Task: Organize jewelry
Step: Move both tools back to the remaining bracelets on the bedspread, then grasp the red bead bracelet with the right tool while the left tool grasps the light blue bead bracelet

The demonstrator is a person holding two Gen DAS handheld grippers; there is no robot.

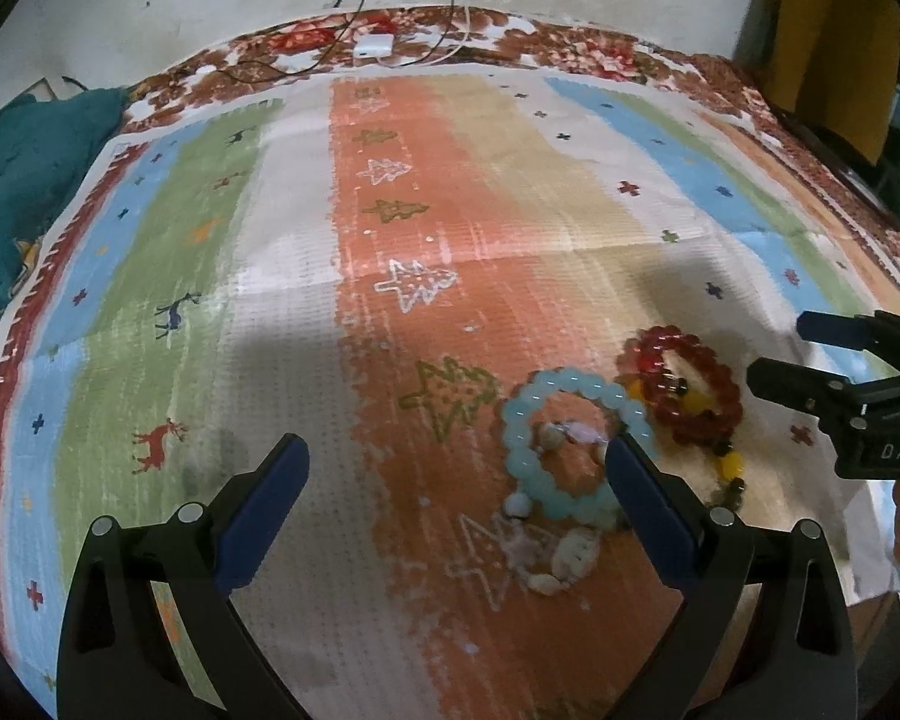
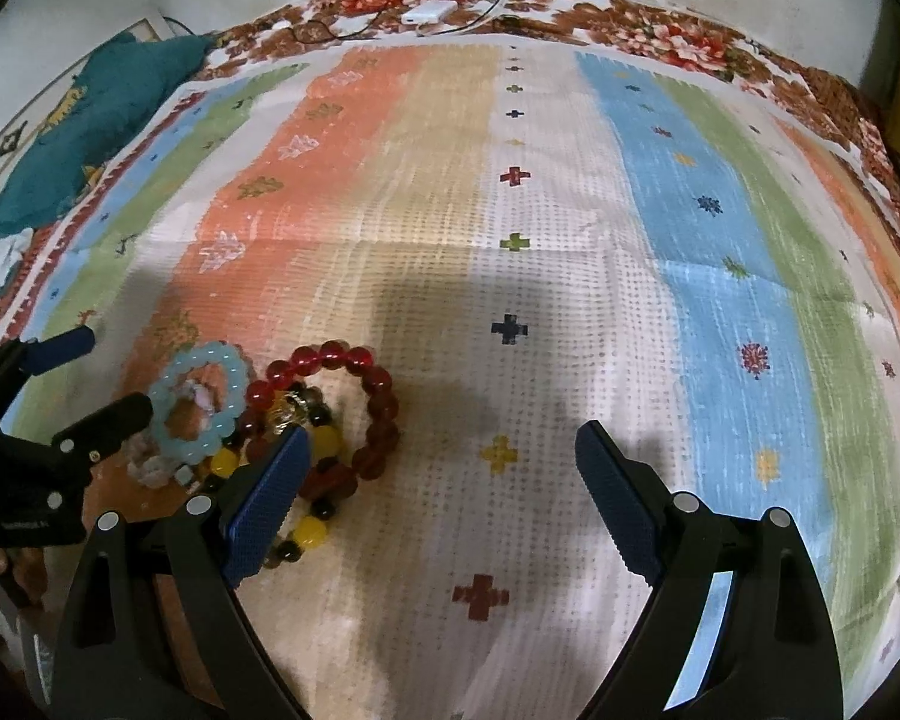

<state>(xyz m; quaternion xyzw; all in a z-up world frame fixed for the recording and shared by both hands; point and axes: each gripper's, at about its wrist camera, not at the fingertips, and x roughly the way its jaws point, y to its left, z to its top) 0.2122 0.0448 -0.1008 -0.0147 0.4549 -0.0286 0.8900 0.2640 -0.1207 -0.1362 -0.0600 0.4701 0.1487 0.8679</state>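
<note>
Several bead bracelets lie bunched on the striped mat. A light blue bracelet (image 1: 561,450) (image 2: 201,402) lies beside a red bracelet (image 1: 684,390) (image 2: 354,408). A yellow and dark bead bracelet (image 1: 729,468) (image 2: 312,531) lies partly under the red one. A pale shell bracelet (image 1: 564,558) (image 2: 153,468) lies nearest me. My left gripper (image 1: 456,468) is open and empty, its right finger over the blue bracelet's edge. My right gripper (image 2: 441,450) is open and empty, its left finger over the yellow beads. Each gripper shows in the other view (image 2: 84,375) (image 1: 777,351).
The striped mat (image 1: 390,300) (image 2: 570,240) lies on a floral cloth (image 1: 570,48). A teal cushion (image 1: 24,180) (image 2: 96,126) lies at the far left. A white charger with cables (image 1: 373,47) (image 2: 429,12) lies at the far edge by the wall.
</note>
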